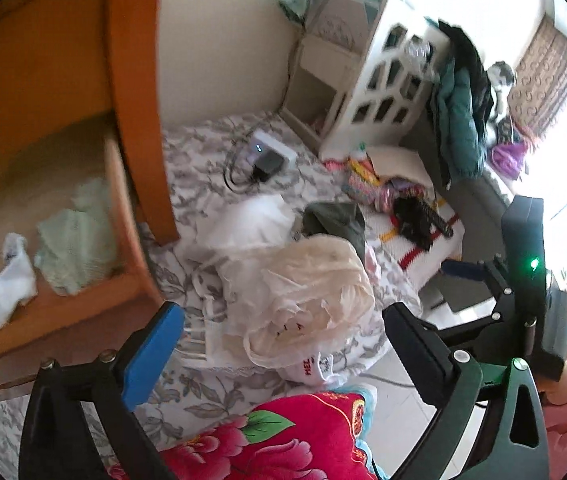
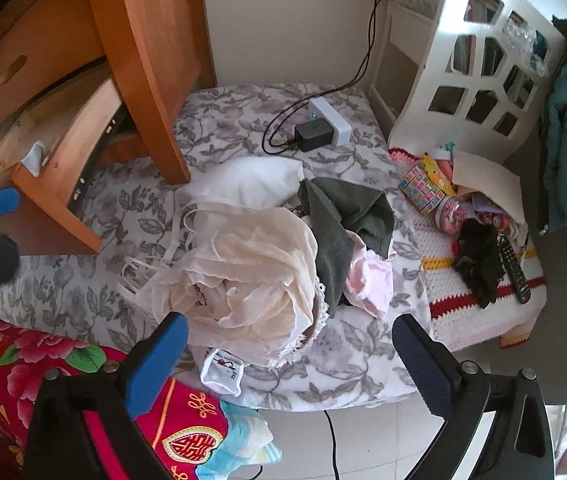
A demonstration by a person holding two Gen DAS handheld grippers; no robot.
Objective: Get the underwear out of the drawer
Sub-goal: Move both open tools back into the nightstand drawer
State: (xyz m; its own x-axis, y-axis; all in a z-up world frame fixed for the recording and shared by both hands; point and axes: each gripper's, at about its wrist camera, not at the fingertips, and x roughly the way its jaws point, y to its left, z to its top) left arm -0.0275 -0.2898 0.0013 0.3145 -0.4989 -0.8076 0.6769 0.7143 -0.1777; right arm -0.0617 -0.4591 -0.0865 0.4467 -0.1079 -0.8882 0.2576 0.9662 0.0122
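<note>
We see the cream underwear (image 2: 251, 264) lying crumpled on the floral bedspread (image 2: 227, 120), out of the open wooden drawer (image 1: 83, 308), which stands to its left. Behind the underwear lie a white garment (image 2: 251, 180) and a dark green one (image 2: 339, 220), with a pink piece (image 2: 367, 280) beside it. Inside the drawer remain a white sock (image 1: 7, 284) and a pale green cloth (image 1: 75, 248). Our left gripper (image 1: 283, 344) hovers over the underwear, fingers spread wide and holding nothing. Our right gripper (image 2: 287, 356) hangs just in front of the underwear, likewise spread and empty. A red floral quilt (image 2: 11, 364) lies nearer us.
</note>
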